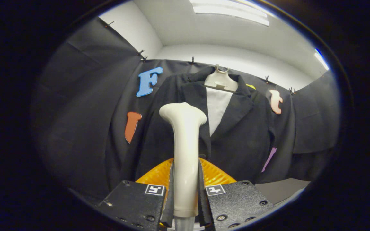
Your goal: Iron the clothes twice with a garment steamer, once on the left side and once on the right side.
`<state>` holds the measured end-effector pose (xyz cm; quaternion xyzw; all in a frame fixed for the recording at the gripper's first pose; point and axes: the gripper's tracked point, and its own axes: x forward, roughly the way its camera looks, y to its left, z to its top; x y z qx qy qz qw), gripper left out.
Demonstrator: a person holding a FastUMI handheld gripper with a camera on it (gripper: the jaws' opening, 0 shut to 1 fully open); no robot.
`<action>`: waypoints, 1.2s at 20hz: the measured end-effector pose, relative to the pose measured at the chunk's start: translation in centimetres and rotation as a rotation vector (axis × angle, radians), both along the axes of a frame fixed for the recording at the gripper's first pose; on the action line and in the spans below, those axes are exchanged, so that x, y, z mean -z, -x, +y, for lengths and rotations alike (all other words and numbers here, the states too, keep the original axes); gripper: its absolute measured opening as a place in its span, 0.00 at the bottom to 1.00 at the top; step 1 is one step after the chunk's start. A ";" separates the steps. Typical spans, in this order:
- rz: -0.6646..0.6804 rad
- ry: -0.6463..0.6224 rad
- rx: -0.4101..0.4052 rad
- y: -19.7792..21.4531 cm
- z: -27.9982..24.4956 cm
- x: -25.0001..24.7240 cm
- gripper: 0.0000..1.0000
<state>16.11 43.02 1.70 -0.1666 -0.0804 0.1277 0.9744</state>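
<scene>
Our gripper pinches the white steamer tight between both fingers. We should keep its head flat and close against the dark jacket, and slide slowly down one side.

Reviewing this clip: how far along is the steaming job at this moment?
Done: the steamer is picked up, the gripper shut on its handle. In hand: its head is raised in front of the dark jacket on the hanger, toward one front panel. Whether either pass is complete cannot be told from this view.
</scene>
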 end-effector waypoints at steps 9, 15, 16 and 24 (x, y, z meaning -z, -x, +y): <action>0.149 0.095 0.004 2.9 -1.9 8.3 0.33; 0.262 0.160 0.025 3.5 -3.7 13.8 0.33; 0.282 0.167 0.030 3.5 -4.0 14.7 0.33; 0.357 0.222 0.048 4.5 -5.7 19.8 0.33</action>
